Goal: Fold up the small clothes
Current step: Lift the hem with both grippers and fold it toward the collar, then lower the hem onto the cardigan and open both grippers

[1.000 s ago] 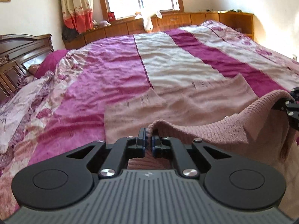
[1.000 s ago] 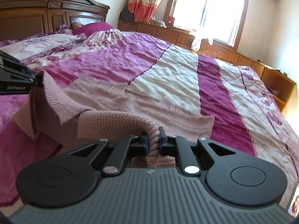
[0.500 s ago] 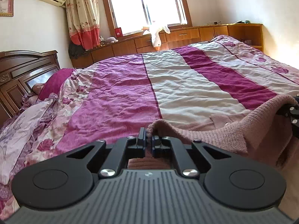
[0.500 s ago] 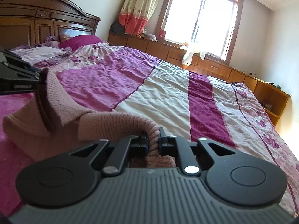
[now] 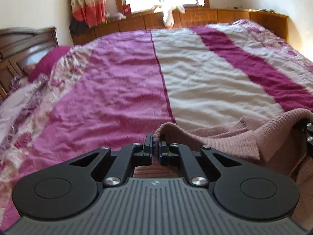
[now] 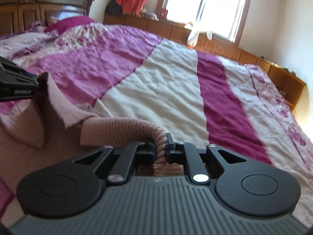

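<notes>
While both claws pinch it, pink knit garment hangs lifted over striped bedspread. Left gripper clamps one edge; right gripper clamps other. No containers visible.

We look across a wide bed spread with a quilt striped in pink, cream and magenta. A dark carved headboard stands at one end. Low wooden cabinets run under a bright window, where a floral curtain hangs against pale walls.
</notes>
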A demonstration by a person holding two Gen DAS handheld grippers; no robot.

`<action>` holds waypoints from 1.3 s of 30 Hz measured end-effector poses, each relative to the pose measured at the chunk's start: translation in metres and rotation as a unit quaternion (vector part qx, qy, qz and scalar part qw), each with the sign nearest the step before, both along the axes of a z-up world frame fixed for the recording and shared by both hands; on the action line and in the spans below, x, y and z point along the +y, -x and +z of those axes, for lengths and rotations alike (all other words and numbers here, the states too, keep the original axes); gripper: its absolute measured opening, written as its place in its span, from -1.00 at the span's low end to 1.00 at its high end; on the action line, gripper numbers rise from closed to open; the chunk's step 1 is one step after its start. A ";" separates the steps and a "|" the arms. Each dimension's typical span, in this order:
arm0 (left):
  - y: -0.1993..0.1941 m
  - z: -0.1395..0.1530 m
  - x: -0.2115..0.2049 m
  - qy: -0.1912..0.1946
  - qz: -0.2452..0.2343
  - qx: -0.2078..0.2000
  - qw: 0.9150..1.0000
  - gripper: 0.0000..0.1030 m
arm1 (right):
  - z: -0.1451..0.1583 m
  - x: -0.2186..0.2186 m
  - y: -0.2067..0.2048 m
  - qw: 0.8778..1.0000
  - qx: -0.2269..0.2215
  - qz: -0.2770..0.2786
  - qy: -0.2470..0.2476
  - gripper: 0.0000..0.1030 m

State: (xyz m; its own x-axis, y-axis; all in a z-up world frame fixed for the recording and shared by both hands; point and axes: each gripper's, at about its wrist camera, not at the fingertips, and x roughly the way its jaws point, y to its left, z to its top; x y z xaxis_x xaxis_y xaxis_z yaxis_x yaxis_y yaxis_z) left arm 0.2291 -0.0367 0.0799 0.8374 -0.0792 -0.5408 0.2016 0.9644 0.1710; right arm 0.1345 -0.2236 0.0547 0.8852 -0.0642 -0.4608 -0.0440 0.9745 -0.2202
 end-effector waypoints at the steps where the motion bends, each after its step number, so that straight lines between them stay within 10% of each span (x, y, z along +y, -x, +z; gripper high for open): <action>1: -0.006 -0.008 0.001 0.000 0.003 0.005 1.000 -0.88 | -0.006 -0.002 -0.005 1.000 0.006 -0.001 -0.001 -0.75; 15: -0.036 -0.052 0.000 -0.005 0.010 0.038 0.999 -0.86 | -0.048 -0.005 -0.030 0.999 0.040 -0.004 -0.002 -0.67; 21: -0.034 -0.048 0.002 0.004 0.011 0.047 0.999 -0.84 | -0.043 -0.015 -0.027 0.999 0.036 -0.028 -0.024 -0.05; 29: -0.015 -0.029 0.005 0.002 0.004 0.039 0.999 -0.05 | -0.029 -0.025 -0.012 0.998 0.027 -0.032 -0.053 0.17; 39: 0.016 -0.001 0.026 0.018 0.005 0.036 0.999 0.33 | -0.009 -0.029 0.018 0.998 0.002 -0.025 -0.060 0.18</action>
State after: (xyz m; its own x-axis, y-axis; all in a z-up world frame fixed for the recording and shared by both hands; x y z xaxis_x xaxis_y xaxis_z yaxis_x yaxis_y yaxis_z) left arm 0.2126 -0.0110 0.0792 0.7978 -0.0911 -0.5959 0.2022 0.9717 0.1221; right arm 0.1166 -0.2531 0.0452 0.8803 -0.0527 -0.4715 0.0047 0.9947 -0.1023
